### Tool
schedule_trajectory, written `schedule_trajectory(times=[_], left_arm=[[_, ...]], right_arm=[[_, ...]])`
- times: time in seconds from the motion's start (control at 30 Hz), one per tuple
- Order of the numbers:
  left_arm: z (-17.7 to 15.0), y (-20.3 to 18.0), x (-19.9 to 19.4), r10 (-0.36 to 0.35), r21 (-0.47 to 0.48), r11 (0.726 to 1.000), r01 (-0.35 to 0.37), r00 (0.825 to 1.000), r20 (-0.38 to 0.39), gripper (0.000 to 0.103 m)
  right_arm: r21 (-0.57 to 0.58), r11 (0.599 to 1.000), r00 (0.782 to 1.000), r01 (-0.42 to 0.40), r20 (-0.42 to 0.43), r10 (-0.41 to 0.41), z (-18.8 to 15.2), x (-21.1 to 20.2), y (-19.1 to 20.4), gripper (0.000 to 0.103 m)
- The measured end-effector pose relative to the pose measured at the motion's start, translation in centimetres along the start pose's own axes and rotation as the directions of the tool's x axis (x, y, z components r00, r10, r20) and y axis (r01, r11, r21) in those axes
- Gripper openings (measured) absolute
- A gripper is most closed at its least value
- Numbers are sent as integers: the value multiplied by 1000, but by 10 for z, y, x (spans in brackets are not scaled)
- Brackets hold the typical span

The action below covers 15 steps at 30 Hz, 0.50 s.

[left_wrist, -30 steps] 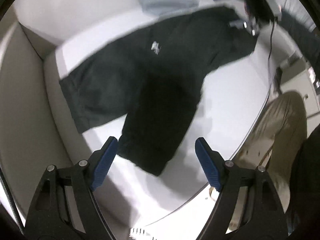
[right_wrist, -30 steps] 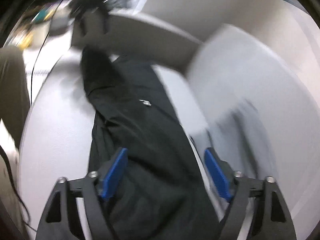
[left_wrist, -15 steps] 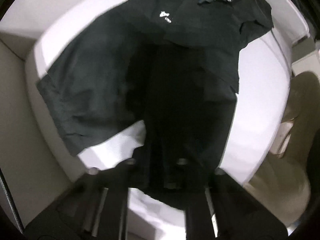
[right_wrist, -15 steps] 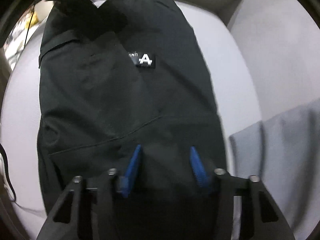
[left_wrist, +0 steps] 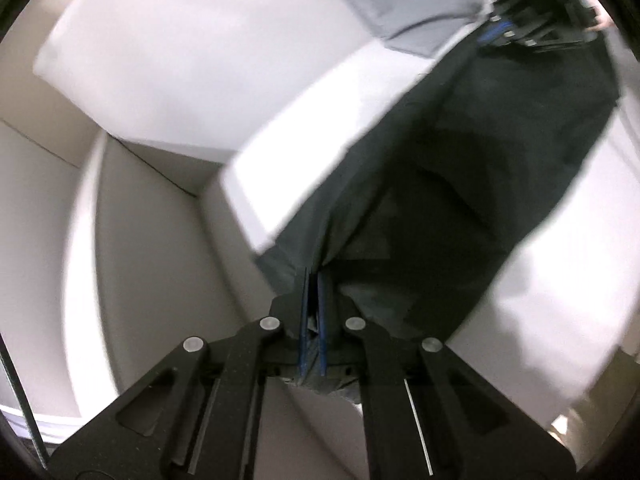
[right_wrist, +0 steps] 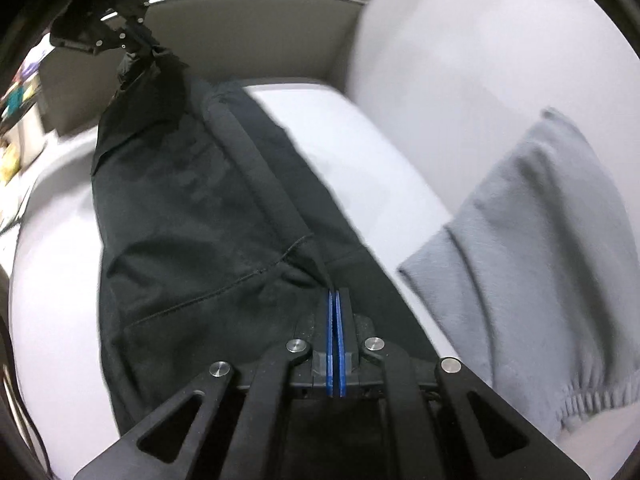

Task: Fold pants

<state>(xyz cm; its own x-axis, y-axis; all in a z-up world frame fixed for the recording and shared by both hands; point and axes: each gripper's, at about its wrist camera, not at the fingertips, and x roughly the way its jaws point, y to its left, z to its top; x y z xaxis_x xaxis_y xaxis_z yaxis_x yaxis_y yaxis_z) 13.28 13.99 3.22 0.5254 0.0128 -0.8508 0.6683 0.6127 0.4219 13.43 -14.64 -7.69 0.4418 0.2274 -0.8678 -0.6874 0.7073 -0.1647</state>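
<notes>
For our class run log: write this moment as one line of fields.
left gripper: jaws shut on black pants | right gripper: jaws shut on black pants | grey garment: beside, untouched

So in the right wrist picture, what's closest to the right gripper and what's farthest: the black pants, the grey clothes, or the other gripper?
1. Black pants: pinched in the right gripper itself.
2. Grey clothes: lying on the table to its right.
3. Left gripper: far end, upper left, holding the pants' other end.
</notes>
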Motion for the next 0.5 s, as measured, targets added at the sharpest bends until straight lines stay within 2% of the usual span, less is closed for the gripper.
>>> schedule_trajectory(times=[0.07,0.13,0.3,0.5], left_arm=[[17,5,19,60,31,998,-58,997,-42,1],[31,4,40,89,56,995,-85,993,-80,1],[42,3,97,82,39,996,-76,984,-160,1],[30,-16,122,75,26,997,-71,979,-189,1]], right_arm=[[19,999,999,36,-22,-36,6,10,-5,2],[47,997,997,59,-49,-57,7,19,-11,2],[85,994,991,70,-121,-59,7,45,-11,2],[103,991,990,89,-122,-77,3,59,-9,2]])
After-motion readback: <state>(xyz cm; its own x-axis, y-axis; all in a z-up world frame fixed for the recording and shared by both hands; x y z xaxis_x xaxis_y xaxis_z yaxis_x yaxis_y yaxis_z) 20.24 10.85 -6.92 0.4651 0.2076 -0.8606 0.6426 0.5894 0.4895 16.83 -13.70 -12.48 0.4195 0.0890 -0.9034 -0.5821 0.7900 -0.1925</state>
